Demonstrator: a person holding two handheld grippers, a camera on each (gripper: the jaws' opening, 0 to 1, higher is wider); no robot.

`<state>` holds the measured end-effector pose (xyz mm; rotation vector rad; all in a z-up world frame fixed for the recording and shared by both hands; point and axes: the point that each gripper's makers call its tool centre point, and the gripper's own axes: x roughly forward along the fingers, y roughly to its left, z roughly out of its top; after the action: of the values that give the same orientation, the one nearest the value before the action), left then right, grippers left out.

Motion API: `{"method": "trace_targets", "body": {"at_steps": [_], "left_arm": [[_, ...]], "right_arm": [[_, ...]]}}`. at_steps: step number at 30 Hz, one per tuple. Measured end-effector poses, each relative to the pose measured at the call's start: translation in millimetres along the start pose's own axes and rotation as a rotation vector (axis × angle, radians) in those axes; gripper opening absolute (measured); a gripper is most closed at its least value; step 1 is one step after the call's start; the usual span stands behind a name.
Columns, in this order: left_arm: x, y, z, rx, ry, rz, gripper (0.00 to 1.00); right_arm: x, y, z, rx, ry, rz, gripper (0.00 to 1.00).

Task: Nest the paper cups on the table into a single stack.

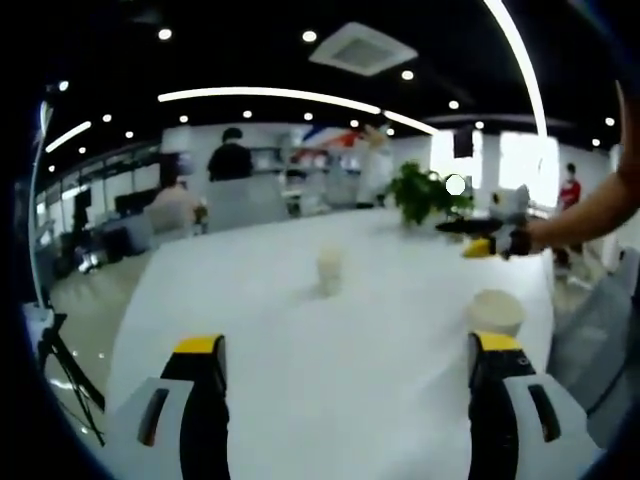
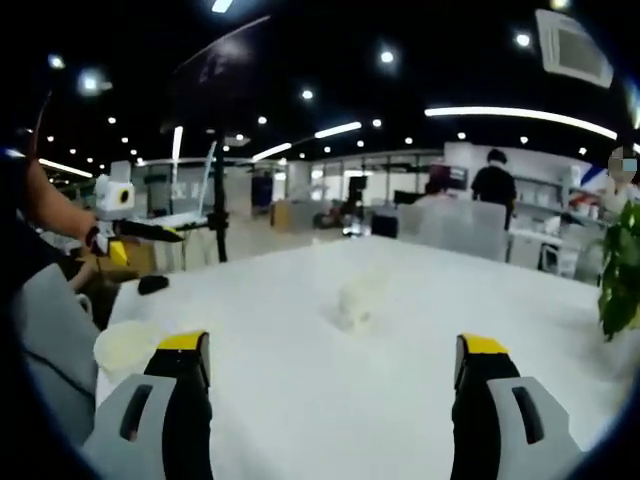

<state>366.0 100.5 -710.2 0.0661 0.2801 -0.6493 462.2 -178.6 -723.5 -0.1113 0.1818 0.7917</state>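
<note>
A white paper cup [image 1: 330, 270] stands near the middle of the white table [image 1: 300, 400], ahead of my left gripper [image 1: 346, 345], which is open and holds nothing. A second cup [image 1: 495, 312] sits just beyond its right jaw. In the right gripper view the middle cup [image 2: 358, 300] looks blurred, straight ahead of my open, empty right gripper [image 2: 333, 343]. The other cup [image 2: 125, 345] lies by its left jaw, near the table's edge. Each gripper appears in the other's view, held above the table: the right gripper [image 1: 485, 235] and the left gripper [image 2: 130, 230].
A potted green plant [image 1: 425, 195] stands at the table's far side, also seen as the plant [image 2: 622, 270] at the right. Behind are office desks, chairs and people. A tripod [image 1: 65, 370] stands on the floor left of the table.
</note>
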Motion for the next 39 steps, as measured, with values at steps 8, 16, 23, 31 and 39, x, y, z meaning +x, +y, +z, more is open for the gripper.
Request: {"method": "trace_targets", "body": {"at_steps": [8,16,23,31,39], "left_arm": [[4.5,-17.6,-0.4,0.041,-0.03,0.019,0.98],[11.2,-23.4,-0.1,-0.002,-0.025,-0.005,0.98],[11.4,-18.3,-0.3,-0.019,-0.026,-0.01,0.98],[7.3,-17.1,-2.2,-0.029,-0.038,-0.021,0.98],[0.4,-16.1,7.0,-0.015,-0.071,-0.039,0.98]], "right_arm": [[40.4,-21.2,-1.8,0.001,0.002,0.021,1.0],[79.6,-43.6,-3.9,0.044,-0.008,0.026,1.0],[115.9,-44.5,2.1,0.027,-0.022,0.046,1.0],[154.2,-45.7,11.6,0.004,-0.046,0.061,1.0],[189.6,-46.1,5.5,-0.004,-0.027,0.066,1.0]]}}
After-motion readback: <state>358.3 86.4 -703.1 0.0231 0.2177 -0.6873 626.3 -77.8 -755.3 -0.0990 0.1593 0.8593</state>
